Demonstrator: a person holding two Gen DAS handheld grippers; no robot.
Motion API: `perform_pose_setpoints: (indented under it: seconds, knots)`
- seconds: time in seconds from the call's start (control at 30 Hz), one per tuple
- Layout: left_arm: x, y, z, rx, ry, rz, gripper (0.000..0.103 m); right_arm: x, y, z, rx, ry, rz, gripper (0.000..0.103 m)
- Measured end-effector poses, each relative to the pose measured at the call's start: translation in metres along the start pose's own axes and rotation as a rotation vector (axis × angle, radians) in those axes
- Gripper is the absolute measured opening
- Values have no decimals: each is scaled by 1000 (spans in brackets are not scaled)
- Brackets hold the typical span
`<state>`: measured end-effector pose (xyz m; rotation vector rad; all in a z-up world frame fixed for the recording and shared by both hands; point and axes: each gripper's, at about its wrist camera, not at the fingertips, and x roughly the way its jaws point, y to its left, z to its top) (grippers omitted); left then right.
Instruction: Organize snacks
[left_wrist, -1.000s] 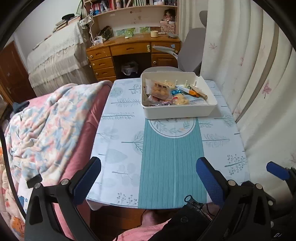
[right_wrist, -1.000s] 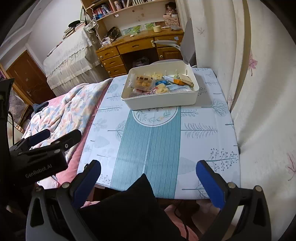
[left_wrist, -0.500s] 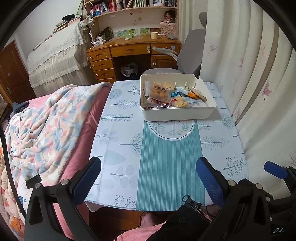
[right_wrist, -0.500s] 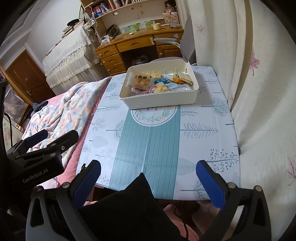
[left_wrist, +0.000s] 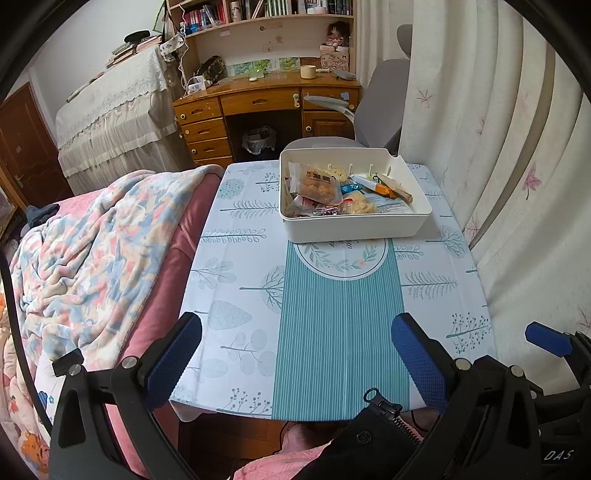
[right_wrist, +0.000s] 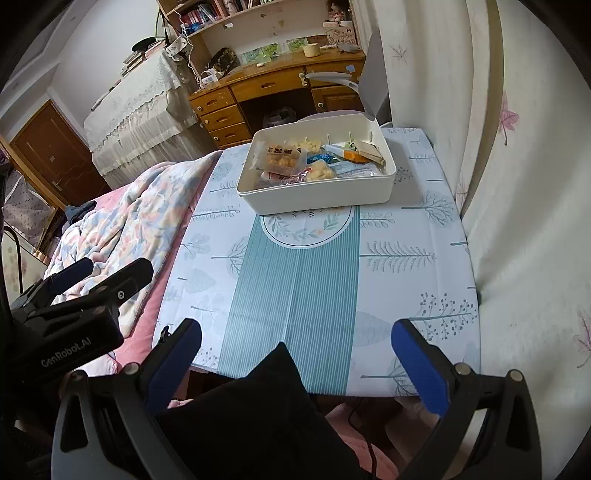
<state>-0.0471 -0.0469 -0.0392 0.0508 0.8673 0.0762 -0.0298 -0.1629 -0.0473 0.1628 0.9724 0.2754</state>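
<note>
A bed with a floral blanket (left_wrist: 92, 251) is seen left of the fingers; a counter (left_wrist: 332, 317) under a leaf-print cloth lies ahead, curtains (left_wrist: 517, 147) to the right. A white bin (left_wrist: 354, 225) of wrapped snacks (left_wrist: 317, 184) is placed well beyond both grippers. Left gripper (left_wrist: 295, 354) and right gripper (right_wrist: 295, 358) are spread wide, nothing grasped.

Wooden desk (left_wrist: 266, 103) under bookshelves (left_wrist: 266, 11), grey chair (left_wrist: 376, 107), pale curtains (left_wrist: 498, 129), lace-covered piece, possibly a piano (left_wrist: 110, 122)
</note>
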Motion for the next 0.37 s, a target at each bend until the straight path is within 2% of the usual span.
perform_pose_setpoints:
  seconds: [0.37]
  knots:
    - [-1, -1, 1, -3, -3, -1, 102, 1, -1, 0, 2, 2, 1, 103]
